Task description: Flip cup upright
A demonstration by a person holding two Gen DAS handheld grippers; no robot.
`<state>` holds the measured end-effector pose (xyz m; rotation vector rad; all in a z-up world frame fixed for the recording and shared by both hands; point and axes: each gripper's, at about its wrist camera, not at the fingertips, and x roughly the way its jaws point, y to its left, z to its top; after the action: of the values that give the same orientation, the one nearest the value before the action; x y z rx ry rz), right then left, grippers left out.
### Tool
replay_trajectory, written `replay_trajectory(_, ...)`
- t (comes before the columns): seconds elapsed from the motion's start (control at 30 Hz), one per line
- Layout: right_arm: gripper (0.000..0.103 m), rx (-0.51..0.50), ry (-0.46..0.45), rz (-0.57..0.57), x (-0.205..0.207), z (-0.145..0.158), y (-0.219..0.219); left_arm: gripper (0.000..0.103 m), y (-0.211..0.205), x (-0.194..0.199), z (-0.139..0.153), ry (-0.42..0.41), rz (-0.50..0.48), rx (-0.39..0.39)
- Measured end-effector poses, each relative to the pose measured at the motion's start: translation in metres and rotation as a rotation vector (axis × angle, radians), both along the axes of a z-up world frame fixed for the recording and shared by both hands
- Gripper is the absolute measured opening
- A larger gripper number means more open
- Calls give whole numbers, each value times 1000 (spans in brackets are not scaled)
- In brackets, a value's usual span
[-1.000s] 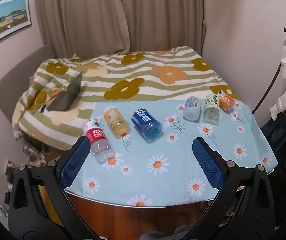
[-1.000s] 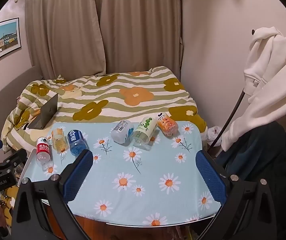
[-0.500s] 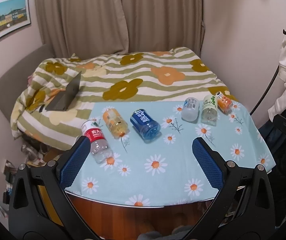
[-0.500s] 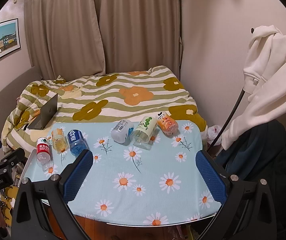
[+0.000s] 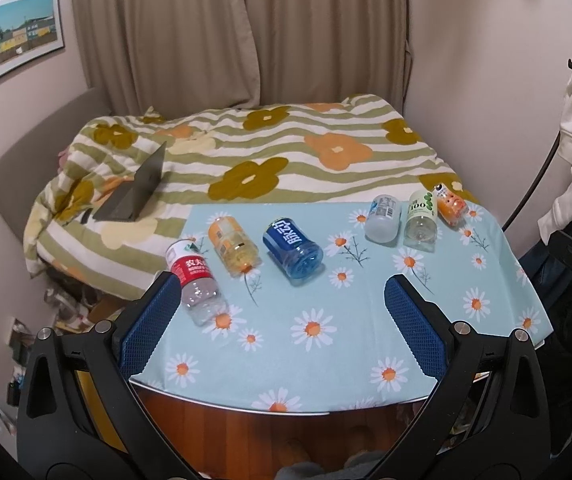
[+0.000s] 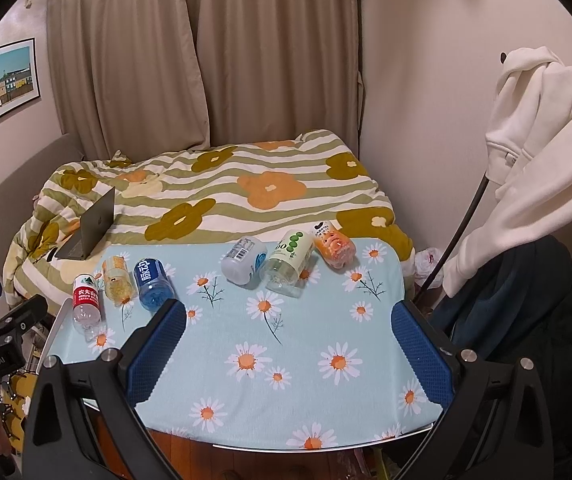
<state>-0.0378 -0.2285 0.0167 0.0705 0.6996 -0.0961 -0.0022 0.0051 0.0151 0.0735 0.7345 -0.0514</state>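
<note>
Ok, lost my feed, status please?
Left gripper and right gripper open, empty. Six bottles lying down on table, red-label bottle nearest left. Nothing blocking.

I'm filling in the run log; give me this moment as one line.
phase: approach | left claw: open, empty | right claw: open, empty | six bottles on table: all lying down | contact: none

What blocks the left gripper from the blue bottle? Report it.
Nothing visible does. The left gripper hangs open over bare tablecloth, and the blue bottle lies on its side just ahead, apart from the yellow bottle beside it.
</note>
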Motion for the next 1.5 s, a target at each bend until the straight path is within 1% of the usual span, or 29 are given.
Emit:
replay_trajectory(0.83, 102, 5, 2, 0, 2, -2, 0, 103, 0, -1, -1, 0, 0, 3)
replay_trajectory(1.5, 102, 7, 8, 4, 5, -4, 0, 103, 7, -4, 0, 4, 10, 8)
